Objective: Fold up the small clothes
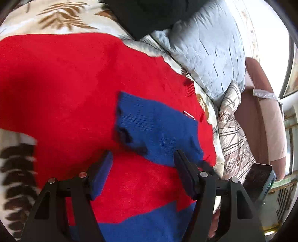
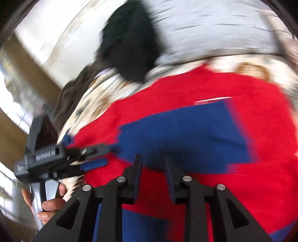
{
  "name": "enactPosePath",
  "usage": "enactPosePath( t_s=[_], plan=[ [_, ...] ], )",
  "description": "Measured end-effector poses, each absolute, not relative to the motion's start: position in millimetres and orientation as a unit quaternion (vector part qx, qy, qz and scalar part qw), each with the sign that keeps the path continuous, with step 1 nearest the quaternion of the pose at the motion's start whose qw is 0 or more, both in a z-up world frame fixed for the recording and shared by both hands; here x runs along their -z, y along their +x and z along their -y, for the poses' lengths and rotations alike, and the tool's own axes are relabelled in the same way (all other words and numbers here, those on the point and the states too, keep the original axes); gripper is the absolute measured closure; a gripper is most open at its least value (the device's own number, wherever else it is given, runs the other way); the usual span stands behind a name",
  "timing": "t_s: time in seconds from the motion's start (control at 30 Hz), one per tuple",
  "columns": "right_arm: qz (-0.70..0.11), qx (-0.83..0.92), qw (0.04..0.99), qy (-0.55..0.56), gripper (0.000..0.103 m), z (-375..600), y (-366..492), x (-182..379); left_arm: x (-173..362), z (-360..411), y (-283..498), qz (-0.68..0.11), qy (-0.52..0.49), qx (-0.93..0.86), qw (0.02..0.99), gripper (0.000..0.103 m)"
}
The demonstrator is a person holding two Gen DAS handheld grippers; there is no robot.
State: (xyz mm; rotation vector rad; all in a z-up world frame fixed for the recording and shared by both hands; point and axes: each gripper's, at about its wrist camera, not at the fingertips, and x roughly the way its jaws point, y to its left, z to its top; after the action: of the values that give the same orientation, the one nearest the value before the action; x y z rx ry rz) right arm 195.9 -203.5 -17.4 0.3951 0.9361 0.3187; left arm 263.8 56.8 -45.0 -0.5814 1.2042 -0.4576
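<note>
Sunlight comes in from a window beside the bed (image 1: 61,20), which wears a cream sheet with brown leaf prints. On it lies a small red sweater (image 1: 70,89) with blue parts, spread flat across the middle of the bed. One blue sleeve (image 1: 156,128) is folded over onto the red front. A pale blue quilt (image 1: 204,48) is bunched up behind the sweater, and a black cloth (image 1: 149,16) lies at the far edge of the bed. A striped pillow (image 1: 232,134) sits past the sweater's side, and a dark phone (image 1: 260,182) stands near it.

The left tongs (image 1: 143,160) hang just over the sweater with the two fingers spread wide. Nothing is between them; one finger tip is near the edge of the blue sleeve, but I cannot tell if it touches.

The right tongs (image 2: 153,160) point down at the blue sleeve (image 2: 186,134) too. Their fingers stand a little way apart, with nothing pinched in the gap. That view is blurry. From there you can see the other tool at the sweater's edge, and a hand (image 2: 46,203) wrapped round its handle.
</note>
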Motion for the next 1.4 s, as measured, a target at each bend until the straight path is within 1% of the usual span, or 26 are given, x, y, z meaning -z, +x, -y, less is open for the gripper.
enactPosePath(
  t_s=[0.03, 0.07, 0.1, 0.13, 0.27, 0.33, 0.4, 0.53, 0.57, 0.6, 0.63, 0.67, 0.73, 0.77, 0.8, 0.87, 0.9, 0.97, 1.0, 1.07, 1.13, 1.17, 1.2, 1.27, 1.33, 1.4],
  plan=[
    [-0.440, -0.125, 0.867, 0.195, 0.076, 229.5, 190.3, 16.3, 44.7, -51.4, 263.7, -0.545, -0.265, 0.202, 0.770, 0.037],
    [-0.435, -0.101, 0.872, 0.202, 0.076, 251.5, 185.1, 16.0, 43.7, -47.5, 263.3, -0.534, -0.263, 0.194, 0.780, 0.049],
    [-0.429, -0.078, 0.875, 0.211, 0.076, 273.1, 180.4, 15.4, 42.0, -43.4, 262.2, -0.519, -0.257, 0.184, 0.794, 0.089],
    [-0.423, -0.051, 0.876, 0.227, 0.075, 299.7, 174.8, 15.4, 41.4, -40.7, 262.8, -0.516, -0.248, 0.178, 0.800, 0.099],
    [-0.397, 0.018, 0.874, 0.278, 0.069, 370.0, 162.1, 17.7, 24.8, -54.9, 258.4, -0.473, -0.264, 0.156, 0.826, 0.100],
    [-0.396, 0.025, 0.867, 0.301, 0.066, 387.3, 164.5, 23.5, 21.0, -60.4, 259.2, -0.469, -0.256, 0.149, 0.832, 0.100],
    [-0.406, 0.016, 0.857, 0.316, 0.064, 393.8, 175.6, 37.3, 26.2, -60.3, 261.2, -0.477, -0.249, 0.144, 0.831, 0.100],
    [-0.424, -0.004, 0.839, 0.342, 0.065, 384.2, 198.2, 60.5, 38.4, -59.9, 266.1, -0.499, -0.251, 0.142, 0.817, 0.100],
    [-0.424, -0.025, 0.834, 0.353, 0.081, 380.8, 201.5, 62.2, 36.5, -63.1, 266.7, -0.496, -0.254, 0.143, 0.818, 0.100],
    [-0.419, -0.047, 0.835, 0.354, 0.090, 377.4, 205.0, 59.7, 33.8, -65.7, 265.9, -0.491, -0.258, 0.144, 0.820, 0.100],
    [-0.397, -0.048, 0.855, 0.330, 0.091, 373.2, 202.5, 47.1, 31.7, -68.5, 265.0, -0.487, -0.261, 0.144, 0.821, 0.100],
    [-0.369, -0.046, 0.874, 0.312, 0.103, 370.2, 196.7, 36.1, 30.6, -70.4, 264.3, -0.483, -0.261, 0.141, 0.824, 0.100],
    [-0.321, -0.034, 0.903, 0.284, 0.103, 368.9, 184.4, 17.0, 34.8, -68.9, 266.0, -0.489, -0.246, 0.127, 0.827, 0.100],
    [-0.317, -0.015, 0.908, 0.275, 0.103, 371.8, 181.2, 15.8, 40.5, -65.6, 268.2, -0.499, -0.238, 0.121, 0.824, 0.100],
    [-0.326, -0.003, 0.905, 0.272, 0.103, 375.3, 181.5, 20.8, 48.8, -60.9, 270.5, -0.517, -0.224, 0.109, 0.819, 0.100],
    [-0.388, 0.020, 0.876, 0.285, 0.103, 385.4, 188.9, 47.5, 52.2, -57.3, 269.9, -0.522, -0.210, 0.102, 0.820, 0.099],
    [-0.406, 0.020, 0.863, 0.300, 0.096, 388.3, 190.7, 56.6, 49.7, -58.1, 269.0, -0.520, -0.211, 0.104, 0.821, 0.099],
    [-0.397, -0.003, 0.854, 0.337, 0.093, 388.9, 188.0, 59.4, 41.9, -60.3, 265.9, -0.509, -0.210, 0.108, 0.827, 0.099],
    [-0.386, -0.017, 0.853, 0.352, 0.079, 389.0, 187.1, 58.7, 39.4, -61.5, 264.0, -0.502, -0.207, 0.104, 0.833, 0.099],
    [-0.375, -0.034, 0.848, 0.372, 0.062, 382.5, 194.1, 58.2, 41.0, -61.7, 264.4, -0.506, -0.206, 0.105, 0.831, 0.099],
    [-0.398, -0.041, 0.838, 0.371, 0.063, 373.8, 207.0, 63.5, 44.8, -62.7, 264.4, -0.511, -0.209, 0.103, 0.827, 0.099],
    [-0.430, -0.054, 0.824, 0.365, 0.078, 366.8, 217.4, 69.5, 45.5, -63.4, 264.3, -0.513, -0.210, 0.103, 0.826, 0.099],
    [-0.437, -0.060, 0.832, 0.336, 0.083, 357.1, 219.9, 63.0, 45.2, -63.2, 264.1, -0.512, -0.211, 0.105, 0.826, 0.099],
    [-0.388, -0.057, 0.879, 0.271, 0.085, 348.0, 209.5, 37.5, 44.1, -62.6, 264.0, -0.510, -0.211, 0.105, 0.827, 0.099],
    [-0.342, -0.035, 0.905, 0.251, 0.086, 351.2, 194.7, 21.6, 48.4, -57.8, 266.0, -0.518, -0.205, 0.105, 0.823, 0.097],
    [-0.364, 0.000, 0.900, 0.239, 0.086, 358.5, 196.8, 35.8, 52.1, -49.3, 267.6, -0.524, -0.192, 0.104, 0.824, 0.094]
  ],
)
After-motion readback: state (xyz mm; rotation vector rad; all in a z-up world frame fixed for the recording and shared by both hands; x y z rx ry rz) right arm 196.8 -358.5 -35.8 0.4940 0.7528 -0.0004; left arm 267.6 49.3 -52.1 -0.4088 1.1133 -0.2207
